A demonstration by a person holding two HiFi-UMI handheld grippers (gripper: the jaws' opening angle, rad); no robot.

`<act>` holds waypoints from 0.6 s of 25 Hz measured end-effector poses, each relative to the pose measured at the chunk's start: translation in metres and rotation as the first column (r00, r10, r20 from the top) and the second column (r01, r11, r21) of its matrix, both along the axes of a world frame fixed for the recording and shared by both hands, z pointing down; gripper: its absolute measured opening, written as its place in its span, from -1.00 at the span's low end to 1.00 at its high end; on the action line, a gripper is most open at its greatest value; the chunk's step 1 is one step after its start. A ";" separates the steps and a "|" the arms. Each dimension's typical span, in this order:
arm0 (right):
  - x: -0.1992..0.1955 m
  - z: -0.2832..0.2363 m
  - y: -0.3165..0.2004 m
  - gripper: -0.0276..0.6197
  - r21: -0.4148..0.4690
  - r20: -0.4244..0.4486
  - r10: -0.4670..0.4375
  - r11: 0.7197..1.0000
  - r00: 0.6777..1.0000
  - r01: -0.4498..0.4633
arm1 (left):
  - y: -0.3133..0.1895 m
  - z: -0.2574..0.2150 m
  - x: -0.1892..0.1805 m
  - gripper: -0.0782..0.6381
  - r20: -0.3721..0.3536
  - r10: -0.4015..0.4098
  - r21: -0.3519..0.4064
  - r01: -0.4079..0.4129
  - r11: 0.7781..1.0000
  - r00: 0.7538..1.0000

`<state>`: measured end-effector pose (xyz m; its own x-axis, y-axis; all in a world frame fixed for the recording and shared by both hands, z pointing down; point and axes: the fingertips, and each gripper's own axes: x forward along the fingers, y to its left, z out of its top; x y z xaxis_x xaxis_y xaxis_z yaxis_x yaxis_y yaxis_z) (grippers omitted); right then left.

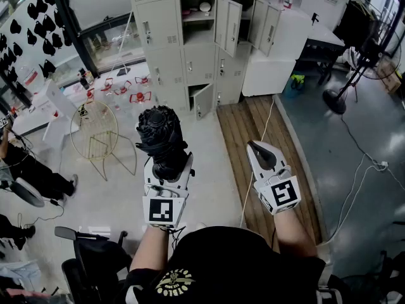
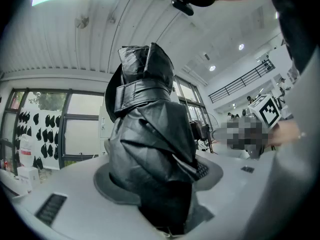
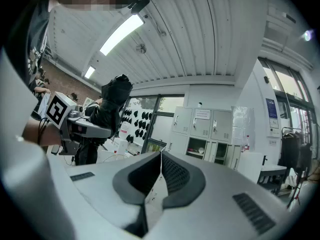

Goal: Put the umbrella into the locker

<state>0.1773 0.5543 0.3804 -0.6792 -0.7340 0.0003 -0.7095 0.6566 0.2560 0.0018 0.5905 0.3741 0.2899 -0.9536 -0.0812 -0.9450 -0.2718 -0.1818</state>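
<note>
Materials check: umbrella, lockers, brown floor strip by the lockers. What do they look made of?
Umbrella: black fabric, likely nylon or polyester; slight sheen, crumpled folds, wrap strap.
Lockers: painted sheet metal, it seems; flat pale-grey doors with vent slots.
Floor strip: wood planks or wood-look laminate; brown, parallel board lines.

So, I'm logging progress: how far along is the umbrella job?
Done: left tool is shut on the folded black umbrella. In hand: it is held well short of the lockers. Left: carry it over and put it inside one; right tool shut, empty.
</note>
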 end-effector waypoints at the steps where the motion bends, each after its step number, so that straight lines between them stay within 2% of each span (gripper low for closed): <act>1: -0.005 0.001 0.000 -0.81 -0.006 0.002 -0.002 1.000 1.000 0.002 | 0.000 0.001 -0.004 -0.04 -0.001 0.006 -0.003 -0.006 1.000 1.000; 7: -0.034 0.004 0.000 -0.81 -0.041 0.029 -0.012 0.999 1.000 0.013 | 0.001 -0.001 -0.030 -0.04 0.021 0.022 0.013 -0.022 1.000 1.000; 11: -0.047 0.017 -0.003 -0.81 -0.061 0.040 -0.011 0.998 0.999 0.013 | 0.002 0.003 -0.039 -0.04 -0.002 0.037 0.047 -0.036 0.998 0.999; 15: -0.057 0.019 -0.007 -0.81 -0.070 0.032 -0.025 0.997 0.999 0.028 | -0.001 0.011 -0.050 -0.04 -0.031 0.020 0.014 -0.019 1.000 0.999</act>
